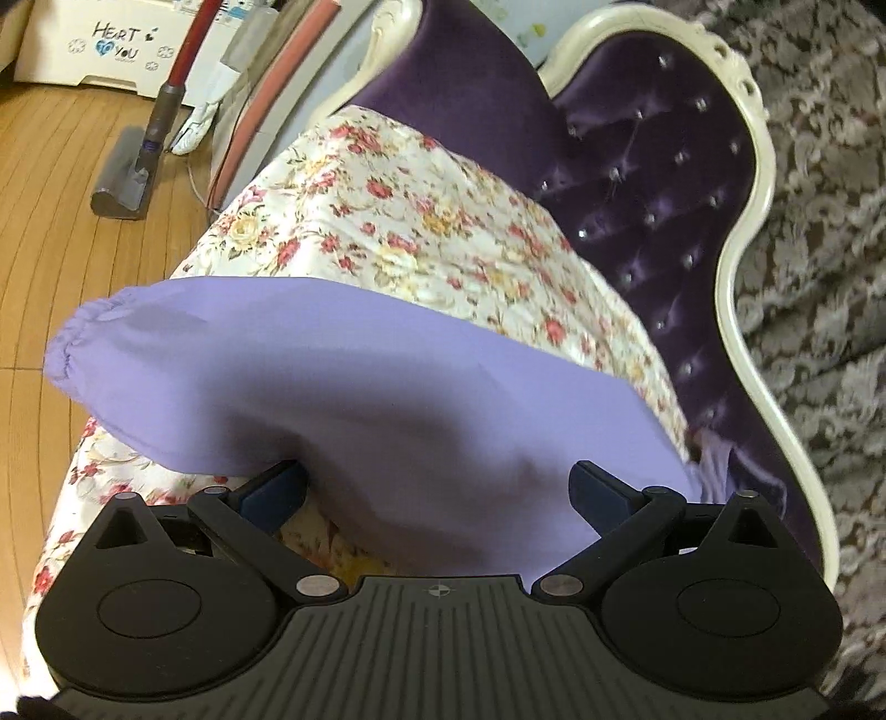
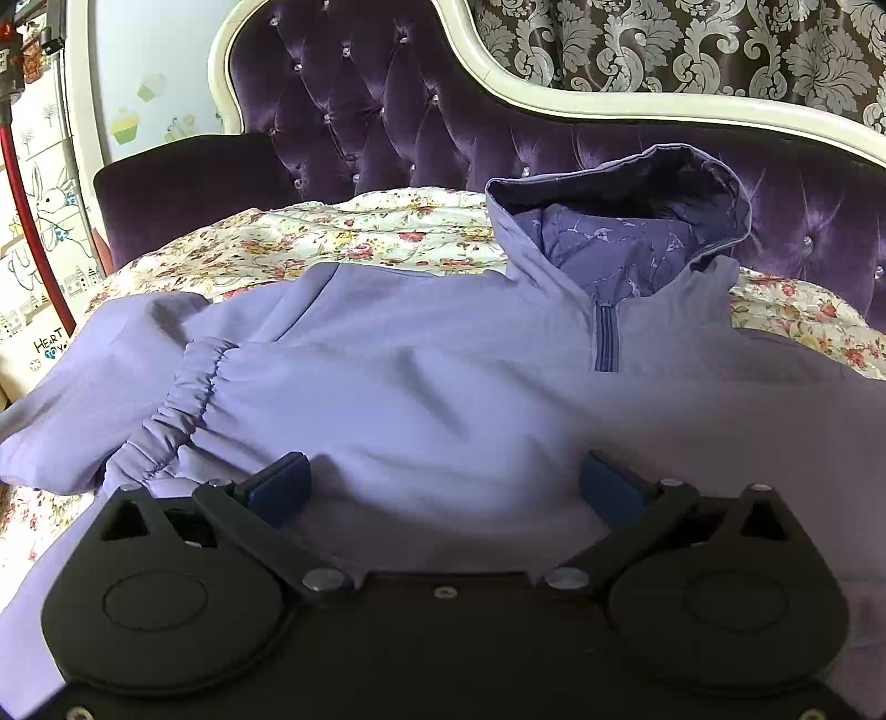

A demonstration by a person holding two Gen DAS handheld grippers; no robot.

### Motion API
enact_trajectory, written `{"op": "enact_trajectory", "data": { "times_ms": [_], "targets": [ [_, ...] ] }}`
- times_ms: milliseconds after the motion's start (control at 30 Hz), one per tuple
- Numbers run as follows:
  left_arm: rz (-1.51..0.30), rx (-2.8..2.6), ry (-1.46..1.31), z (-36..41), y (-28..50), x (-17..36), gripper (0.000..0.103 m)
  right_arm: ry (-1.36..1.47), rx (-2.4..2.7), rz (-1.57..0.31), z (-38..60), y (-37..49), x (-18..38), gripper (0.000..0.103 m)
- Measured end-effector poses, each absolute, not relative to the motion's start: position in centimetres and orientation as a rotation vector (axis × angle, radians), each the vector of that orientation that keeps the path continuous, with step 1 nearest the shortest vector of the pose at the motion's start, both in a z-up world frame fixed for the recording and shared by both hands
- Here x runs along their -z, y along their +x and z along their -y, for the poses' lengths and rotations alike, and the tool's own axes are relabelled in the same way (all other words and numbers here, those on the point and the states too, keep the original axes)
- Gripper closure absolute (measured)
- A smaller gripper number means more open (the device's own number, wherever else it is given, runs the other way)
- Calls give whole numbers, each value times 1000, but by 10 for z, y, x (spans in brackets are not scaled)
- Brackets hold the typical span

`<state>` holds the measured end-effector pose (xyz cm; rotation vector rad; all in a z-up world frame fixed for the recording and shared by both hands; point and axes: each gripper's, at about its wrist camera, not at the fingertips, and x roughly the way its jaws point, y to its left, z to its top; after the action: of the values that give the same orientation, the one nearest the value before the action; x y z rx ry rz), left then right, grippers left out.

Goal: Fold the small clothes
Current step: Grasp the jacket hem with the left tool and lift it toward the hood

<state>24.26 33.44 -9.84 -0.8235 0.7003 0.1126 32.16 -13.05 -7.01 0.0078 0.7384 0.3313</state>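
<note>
A small lavender hooded jacket (image 2: 443,354) lies front-up on the floral cover (image 2: 354,232) of a sofa. Its hood (image 2: 626,221) with a patterned lining rests against the backrest, with a short zip (image 2: 606,338) below it. One sleeve is folded across the body, its elastic cuff (image 2: 183,410) at the left. My right gripper (image 2: 443,487) stands open just above the lower body of the jacket. My left gripper (image 1: 440,487) is open too, its blue fingers (image 1: 277,493) wide apart around a bulge of the jacket's cloth (image 1: 354,387). A gathered cuff (image 1: 72,343) juts out past the sofa's left edge.
The purple tufted backrest (image 1: 664,183) with a cream frame bounds the seat. Beyond the sofa's left edge is a wooden floor (image 1: 55,221) with a stick vacuum (image 1: 138,160) and a white box (image 1: 111,44). A patterned curtain (image 2: 692,50) hangs behind the sofa.
</note>
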Motion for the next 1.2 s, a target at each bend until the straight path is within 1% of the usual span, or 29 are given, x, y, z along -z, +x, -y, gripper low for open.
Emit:
{"op": "enact_trajectory", "data": {
  "times_ms": [167, 200, 233, 267, 300, 333, 367, 467, 567, 800, 900, 933, 967, 1033, 1200],
  "targets": [
    [-682, -151, -871, -343, 249, 99, 1, 8, -332, -739, 130, 322, 70, 0],
    [-685, -161, -880, -344, 251, 98, 4, 8, -331, -738, 130, 321, 70, 0],
    [-688, -176, -886, -346, 252, 97, 11, 8, -331, -738, 130, 321, 70, 0],
    [-687, -191, -884, -347, 254, 96, 29, 8, -331, -739, 130, 321, 70, 0],
    [-688, -200, -874, -348, 255, 95, 57, 8, -331, -738, 130, 321, 70, 0],
    [-686, -216, -862, -349, 256, 95, 73, 8, -331, -738, 130, 321, 70, 0],
    [-680, -234, -852, -350, 256, 94, 95, 8, -332, -738, 130, 321, 70, 0],
    [-623, -221, -842, -349, 254, 83, 97, 10, -332, -739, 130, 321, 70, 0],
    [-558, -185, -799, -341, 251, 54, 97, 13, -333, -739, 130, 322, 70, 0],
    [-406, -37, -614, -291, 258, -39, 97, 28, -338, -744, 131, 323, 69, 0],
    [-353, 42, -548, -263, 260, -67, 97, 21, -344, -754, 131, 325, 67, 0],
    [-344, 66, -530, -255, 261, -72, 97, 24, -344, -759, 132, 326, 65, 1],
    [-335, 91, -506, -245, 261, -79, 97, 33, -336, -759, 133, 326, 61, 3],
    [-321, 132, -462, -229, 263, -87, 97, 63, -328, -726, 134, 323, 50, 6],
    [-314, 219, -410, -196, 271, -93, 97, 11, -402, -676, 106, 331, 31, 6]
  ]
}}
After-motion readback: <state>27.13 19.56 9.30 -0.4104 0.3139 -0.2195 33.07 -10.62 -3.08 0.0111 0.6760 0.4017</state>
